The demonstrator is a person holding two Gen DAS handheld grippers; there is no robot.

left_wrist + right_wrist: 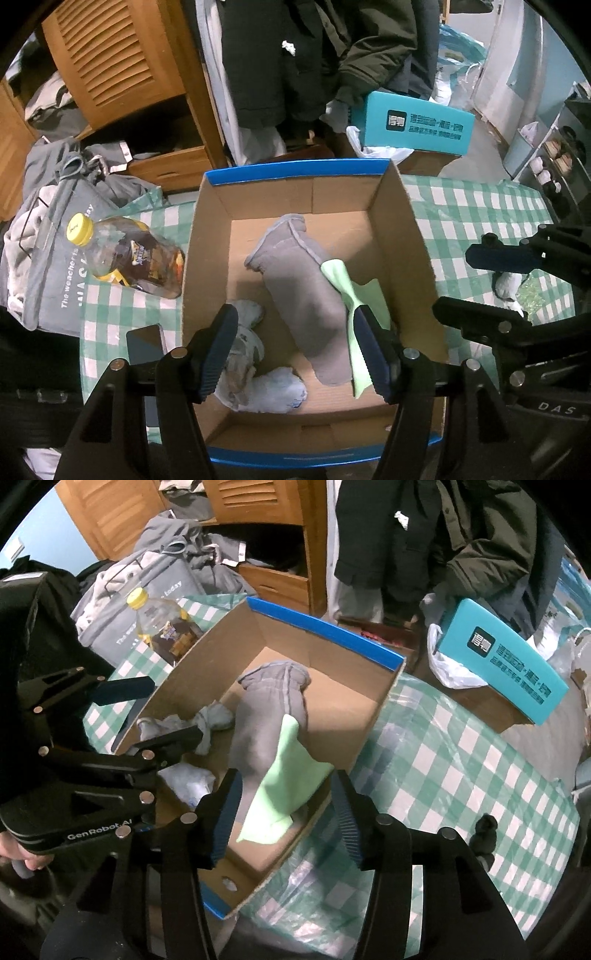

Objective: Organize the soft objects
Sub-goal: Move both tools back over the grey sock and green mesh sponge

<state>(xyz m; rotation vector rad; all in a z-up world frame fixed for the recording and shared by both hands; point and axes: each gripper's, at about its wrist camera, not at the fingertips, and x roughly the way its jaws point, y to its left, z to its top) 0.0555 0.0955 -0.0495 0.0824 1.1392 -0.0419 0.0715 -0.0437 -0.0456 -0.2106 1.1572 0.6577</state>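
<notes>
The jaws of the left gripper (295,350) stood about half open over the cardboard box (402,236), holding nothing; the grey cloth (303,291) lay loose between them, and the inner face of the right-hand jaw looked to be just against the pale green cloth (356,295), though the angle made contact hard to judge. The jaws of the right gripper (286,816) were likewise parted and empty, poised above the box's near right wall with the green cloth (284,779) below and between them.

Inside the box, the grey cloth ran from the centre toward twelve o'clock, its hemmed end furthest away. The green cloth lay draped over the grey one's right edge, at about four o'clock from the box's middle. A bundle of white and pale grey socks (255,373) sat in the near left corner, around seven o'clock, partly hidden by the left jaw.

The box, trimmed with blue rims, rested on a worktop covered in a green-and-white checked cloth (472,206). At nine o'clock from the box lay a bottle (129,254) with a yellow cap, on its side and touching the box wall. A dark phone (146,343) lay flat at eight o'clock. A teal carton (413,123) stood off the worktop at one o'clock.
</notes>
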